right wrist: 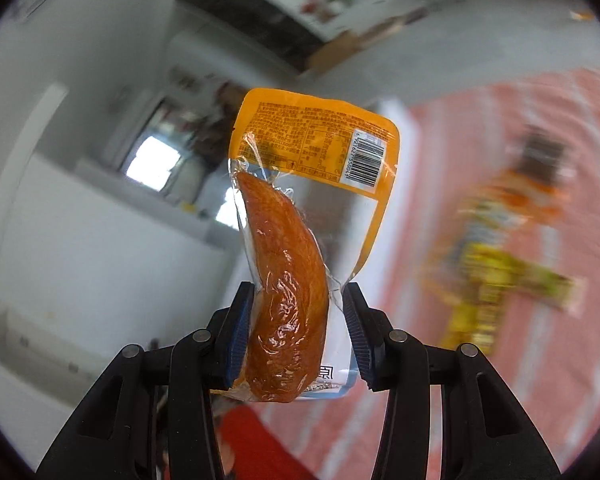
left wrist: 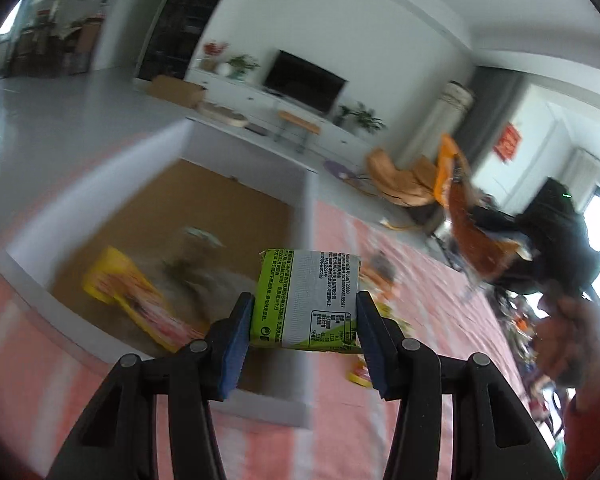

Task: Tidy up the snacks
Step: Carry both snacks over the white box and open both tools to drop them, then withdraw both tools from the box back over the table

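Up off the pink striped cloth (left wrist: 420, 280), the left gripper (left wrist: 304, 320) has its blue pads clamped on the two sides of a green and white snack packet (left wrist: 306, 300), which sticks out past the fingertips, over the near right corner of the white box (left wrist: 100, 184); a yellow packet (left wrist: 132, 300) lies blurred inside the box. Likewise the right gripper (right wrist: 298, 320) is closed on the lower end of an orange sausage pouch (right wrist: 300, 220), which stands upright beyond the fingers, above blurred snacks (right wrist: 500, 248) on the cloth at right
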`<action>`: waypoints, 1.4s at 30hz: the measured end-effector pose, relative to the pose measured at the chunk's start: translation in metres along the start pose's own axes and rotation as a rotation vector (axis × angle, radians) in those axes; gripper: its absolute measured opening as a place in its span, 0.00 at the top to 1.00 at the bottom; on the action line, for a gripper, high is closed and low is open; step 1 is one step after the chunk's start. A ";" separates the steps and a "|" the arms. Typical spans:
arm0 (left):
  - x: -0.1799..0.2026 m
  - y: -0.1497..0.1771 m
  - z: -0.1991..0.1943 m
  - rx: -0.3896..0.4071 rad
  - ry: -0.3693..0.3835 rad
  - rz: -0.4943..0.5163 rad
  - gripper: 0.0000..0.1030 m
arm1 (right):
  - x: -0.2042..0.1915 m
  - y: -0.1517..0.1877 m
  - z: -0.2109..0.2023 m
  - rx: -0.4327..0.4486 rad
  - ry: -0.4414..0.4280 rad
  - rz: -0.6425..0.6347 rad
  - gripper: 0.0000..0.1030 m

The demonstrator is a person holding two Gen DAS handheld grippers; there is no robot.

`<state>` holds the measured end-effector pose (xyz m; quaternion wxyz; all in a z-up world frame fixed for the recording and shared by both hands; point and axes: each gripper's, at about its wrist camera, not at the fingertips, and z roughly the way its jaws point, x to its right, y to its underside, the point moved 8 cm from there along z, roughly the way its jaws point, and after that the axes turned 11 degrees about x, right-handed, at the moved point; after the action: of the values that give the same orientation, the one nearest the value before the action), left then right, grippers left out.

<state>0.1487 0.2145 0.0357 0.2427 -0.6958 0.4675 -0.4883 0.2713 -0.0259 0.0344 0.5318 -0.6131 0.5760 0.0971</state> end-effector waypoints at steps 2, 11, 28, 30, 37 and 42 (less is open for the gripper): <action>-0.026 -0.013 0.002 0.000 -0.063 0.008 0.52 | -0.031 0.011 0.033 -0.043 -0.040 -0.048 0.55; -0.101 -0.011 0.035 -0.039 -0.319 0.089 0.00 | -0.067 0.064 0.159 -0.152 0.035 -0.195 0.10; 0.111 0.100 -0.020 -0.100 0.125 0.339 0.00 | 0.153 0.077 -0.036 0.077 0.692 -0.411 0.08; 0.142 0.132 -0.014 -0.168 0.203 0.380 0.00 | 0.195 0.092 -0.076 0.087 0.791 -0.373 0.08; 0.171 0.245 0.051 -0.391 0.170 0.523 0.00 | 0.273 0.123 -0.194 0.163 1.043 -0.305 0.08; 0.153 0.260 0.077 -0.366 0.050 0.628 0.00 | 0.278 0.124 -0.209 0.184 1.070 -0.311 0.08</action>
<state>0.1241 -0.0463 -0.1326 0.2406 -0.5378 0.7441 -0.3150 0.1560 -0.3246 -0.1488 0.2251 -0.6057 0.6744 -0.3573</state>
